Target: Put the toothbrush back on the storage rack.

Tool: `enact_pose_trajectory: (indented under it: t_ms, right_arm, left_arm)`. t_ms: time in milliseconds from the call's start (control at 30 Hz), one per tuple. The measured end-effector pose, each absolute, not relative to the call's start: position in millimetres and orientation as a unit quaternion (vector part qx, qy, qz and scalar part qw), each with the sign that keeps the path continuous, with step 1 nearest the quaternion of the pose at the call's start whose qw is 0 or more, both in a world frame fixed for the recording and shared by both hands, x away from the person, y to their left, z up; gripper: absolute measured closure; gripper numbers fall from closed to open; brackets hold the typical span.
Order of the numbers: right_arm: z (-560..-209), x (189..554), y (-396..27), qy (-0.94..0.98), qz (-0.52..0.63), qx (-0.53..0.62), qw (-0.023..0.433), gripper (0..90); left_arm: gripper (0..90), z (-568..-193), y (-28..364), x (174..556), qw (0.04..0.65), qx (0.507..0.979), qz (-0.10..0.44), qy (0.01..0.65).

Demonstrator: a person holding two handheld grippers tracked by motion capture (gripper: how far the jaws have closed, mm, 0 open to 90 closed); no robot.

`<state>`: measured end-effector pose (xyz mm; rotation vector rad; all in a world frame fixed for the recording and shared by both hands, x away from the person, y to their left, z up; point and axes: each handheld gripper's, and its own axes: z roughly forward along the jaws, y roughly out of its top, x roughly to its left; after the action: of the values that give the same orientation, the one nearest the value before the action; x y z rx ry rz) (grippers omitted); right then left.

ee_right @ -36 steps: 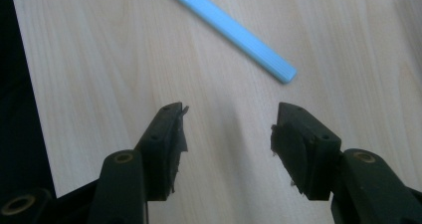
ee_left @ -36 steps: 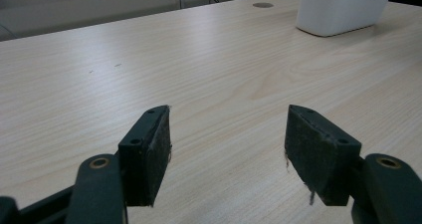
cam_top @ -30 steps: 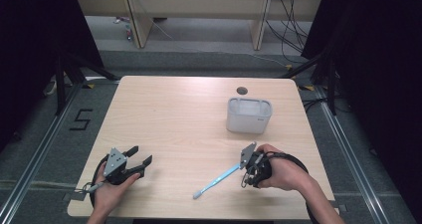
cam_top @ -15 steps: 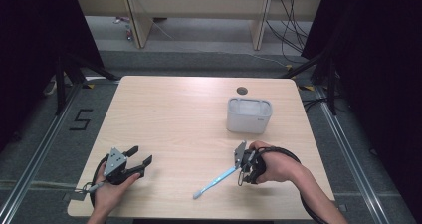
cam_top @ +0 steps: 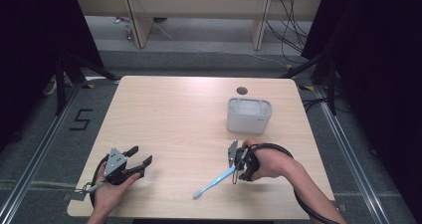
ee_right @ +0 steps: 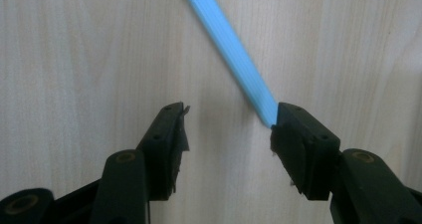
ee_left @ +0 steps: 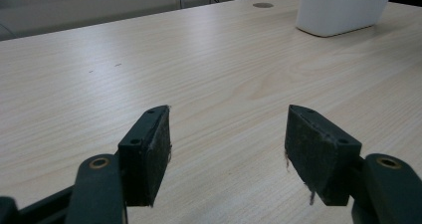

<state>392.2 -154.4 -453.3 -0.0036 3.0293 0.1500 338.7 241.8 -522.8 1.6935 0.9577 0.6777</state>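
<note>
A light blue toothbrush point(cam_top: 215, 182) lies flat on the wooden table point(cam_top: 179, 114), its brush head toward the front edge. My right gripper point(cam_top: 237, 173) points down over the handle's end, open. In the right gripper view the blue handle point(ee_right: 226, 40) runs diagonally and its tip meets the inner edge of the right-hand finger point(ee_right: 298, 144); the gap of the right gripper point(ee_right: 229, 129) holds nothing. My left gripper point(cam_top: 141, 155) rests at the front left, open and empty, with bare wood under the left gripper point(ee_left: 226, 139).
A white rectangular container point(cam_top: 249, 115) stands at the back right, just behind the right hand, and is also seen in the left gripper view point(ee_left: 343, 7). A small round hole point(cam_top: 242, 90) sits in the tabletop behind it.
My right gripper has shifted a little to the left and tipped down over the toothbrush handle's end. The toothbrush and the left gripper have stayed put.
</note>
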Motion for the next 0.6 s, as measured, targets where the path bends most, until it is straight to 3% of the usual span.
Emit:
enact_pose_trajectory:
  t_ms: [600]
  right_arm:
    - [-459.0, 398.4, -120.4, 0.997, 0.034, -0.056, 0.047, 47.5]
  left_arm:
    - [34.3, -522.9, 241.4, 338.8, 0.516, 0.705, 0.281, 0.398]
